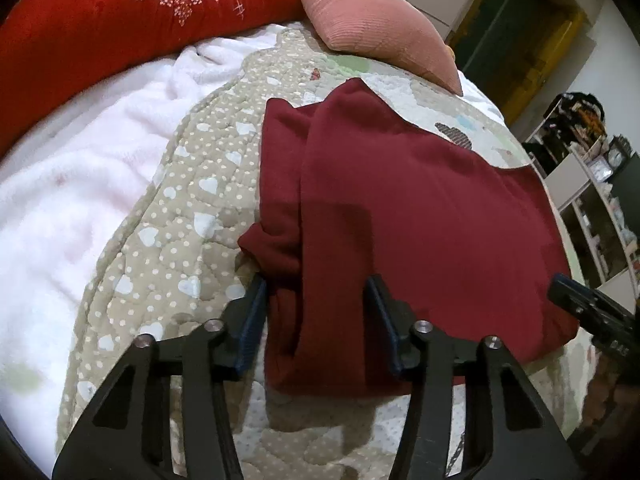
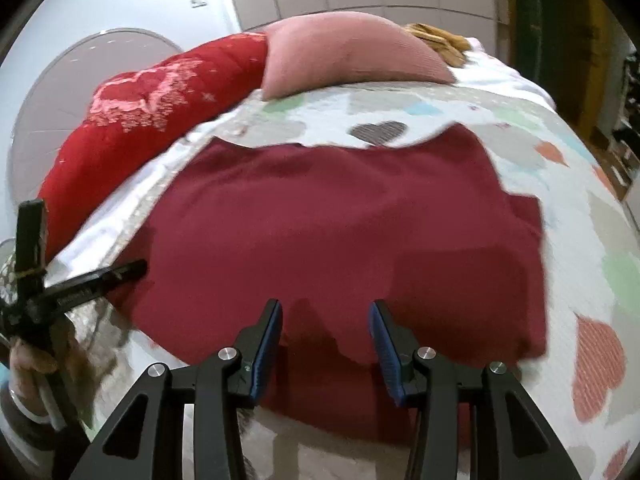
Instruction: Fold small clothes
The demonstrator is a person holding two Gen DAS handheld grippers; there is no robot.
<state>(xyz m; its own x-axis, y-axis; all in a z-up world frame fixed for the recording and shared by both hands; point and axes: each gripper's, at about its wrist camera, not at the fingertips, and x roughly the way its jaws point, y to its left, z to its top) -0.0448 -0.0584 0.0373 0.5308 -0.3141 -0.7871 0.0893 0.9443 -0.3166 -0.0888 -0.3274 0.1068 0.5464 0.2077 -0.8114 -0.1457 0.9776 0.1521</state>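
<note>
A dark red garment (image 1: 420, 216) lies partly folded on the quilted bedspread (image 1: 188, 208), with a sleeve bunched along its left side. My left gripper (image 1: 318, 292) is open, its jaws standing either side of the garment's near left edge, holding nothing. In the right wrist view the same garment (image 2: 340, 220) spreads wide and flat. My right gripper (image 2: 326, 314) is open over its near edge, empty. The left gripper (image 2: 96, 280) shows at the far left there, and the right gripper's tip (image 1: 576, 300) shows at the right edge of the left wrist view.
A red floral bolster (image 1: 120, 16) and a pink pillow (image 1: 372, 20) lie at the head of the bed. A white fleece blanket (image 1: 80, 168) lies left of the quilt. Shelves (image 1: 592, 200) stand beyond the bed's right side. A yellow item (image 2: 440, 42) lies behind the pillow.
</note>
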